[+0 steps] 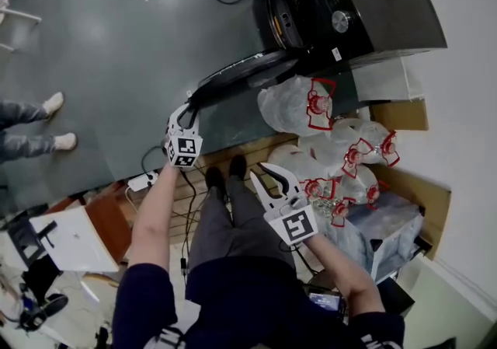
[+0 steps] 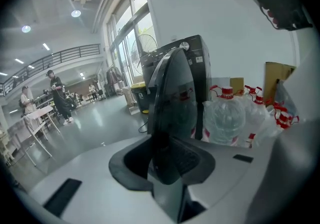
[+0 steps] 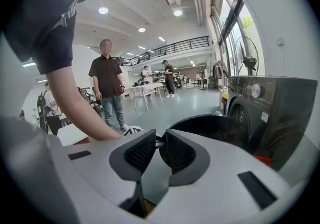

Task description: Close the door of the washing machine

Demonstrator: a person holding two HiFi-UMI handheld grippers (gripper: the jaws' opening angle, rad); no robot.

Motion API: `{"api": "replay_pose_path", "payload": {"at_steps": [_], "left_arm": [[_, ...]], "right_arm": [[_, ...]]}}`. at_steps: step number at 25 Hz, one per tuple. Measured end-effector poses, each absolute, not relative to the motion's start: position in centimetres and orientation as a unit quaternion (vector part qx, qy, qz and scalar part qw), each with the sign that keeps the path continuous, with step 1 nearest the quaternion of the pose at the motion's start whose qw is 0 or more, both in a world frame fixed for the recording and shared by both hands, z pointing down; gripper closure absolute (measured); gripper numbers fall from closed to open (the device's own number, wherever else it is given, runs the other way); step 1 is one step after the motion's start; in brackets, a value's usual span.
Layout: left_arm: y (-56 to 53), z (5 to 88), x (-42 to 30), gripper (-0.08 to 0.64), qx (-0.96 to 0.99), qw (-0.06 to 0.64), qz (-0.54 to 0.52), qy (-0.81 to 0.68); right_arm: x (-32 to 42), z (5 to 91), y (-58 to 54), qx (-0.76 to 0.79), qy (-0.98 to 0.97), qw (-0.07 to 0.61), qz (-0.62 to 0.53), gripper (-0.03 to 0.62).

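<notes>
- The left gripper (image 1: pixel 184 117) is at the free rim of the door (image 1: pixel 241 72), out on the open floor and well forward of the person's feet. In the left gripper view its jaws stand a moderate way apart. The door's edge (image 2: pixel 172 98) rises edge-on straight out of the gap and seems pinched between the pads (image 2: pixel 189 160).
- The door hangs wide open. Its long axis in the head view runs from the left gripper up and to the right, to its hinged end at the front of the washing machine (image 1: pixel 373 5). The drum opening lies beyond that hinged end, farther from the person.
- The right gripper (image 1: pixel 273 179) is held low by the person's right knee, just beside the water bottles (image 1: pixel 295 102) stacked along the wall. In its own view the jaws leave only a narrow gap with nothing in it (image 3: pixel 157 150). The door shows past them, well apart.
- My judgement is that the left gripper, already on the rim, is the one to work. The move would swing that rim away from the person, in an arc round the hinge, until it meets the machine's front.
</notes>
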State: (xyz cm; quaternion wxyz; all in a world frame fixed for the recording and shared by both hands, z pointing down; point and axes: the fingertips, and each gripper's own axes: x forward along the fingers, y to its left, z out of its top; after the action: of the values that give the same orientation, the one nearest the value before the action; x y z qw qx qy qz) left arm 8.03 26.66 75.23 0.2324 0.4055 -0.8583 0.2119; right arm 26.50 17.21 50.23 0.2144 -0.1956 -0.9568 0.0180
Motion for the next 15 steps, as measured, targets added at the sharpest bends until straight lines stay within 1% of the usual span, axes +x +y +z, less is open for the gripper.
{"api": "replay_pose_path", "payload": {"at_steps": [8, 15], "left_arm": [[27.1, 75.2, 3.0, 0.440, 0.386, 0.241, 0.217, -0.864], [26.6, 75.4, -2.1, 0.437, 0.409, 0.244, 0.232, -0.848]], "right_arm": [[23.5, 49.2, 14.9, -0.214, -0.954, 0.211, 0.022, 0.511], [19.6, 49.8, 13.5, -0.205, -0.955, 0.211, 0.032, 0.511]]}}
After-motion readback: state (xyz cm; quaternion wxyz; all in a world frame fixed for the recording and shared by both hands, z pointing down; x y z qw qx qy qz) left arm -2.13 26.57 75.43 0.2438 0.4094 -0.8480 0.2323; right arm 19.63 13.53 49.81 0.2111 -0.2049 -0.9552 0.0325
